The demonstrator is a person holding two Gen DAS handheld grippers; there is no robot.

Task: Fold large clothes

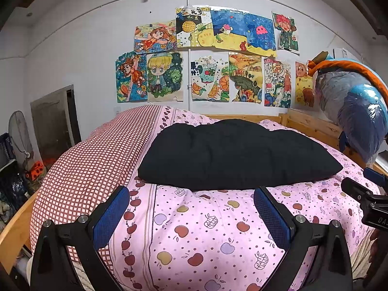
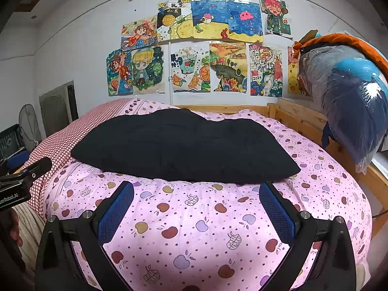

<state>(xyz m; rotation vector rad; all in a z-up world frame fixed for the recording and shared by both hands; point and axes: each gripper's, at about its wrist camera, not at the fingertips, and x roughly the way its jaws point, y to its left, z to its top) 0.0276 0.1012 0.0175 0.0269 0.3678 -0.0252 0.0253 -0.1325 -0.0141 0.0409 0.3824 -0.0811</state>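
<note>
Left hand-held gripper (image 1: 191, 215): released, level | right hand-held gripper (image 2: 196, 213): released, level | folded black garment (image 1: 237, 152) at 12 o'clock on bed (image 1: 206, 237)

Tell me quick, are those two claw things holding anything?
Left gripper: open, holding nothing, short of the black garment.
Right gripper: open, holding nothing.

Both wrist cameras are looking forward from low over the near end of the pink bedspread (image 1: 194, 230), facing the drawing-covered wall (image 1: 72, 48). They are sitting side by side, sharing the black garment (image 1: 232, 152) lying near ahead. Each is catching the other gripper at its frame edge: the right gripper (image 1: 371, 201) and the left gripper (image 2: 21, 181).
</note>
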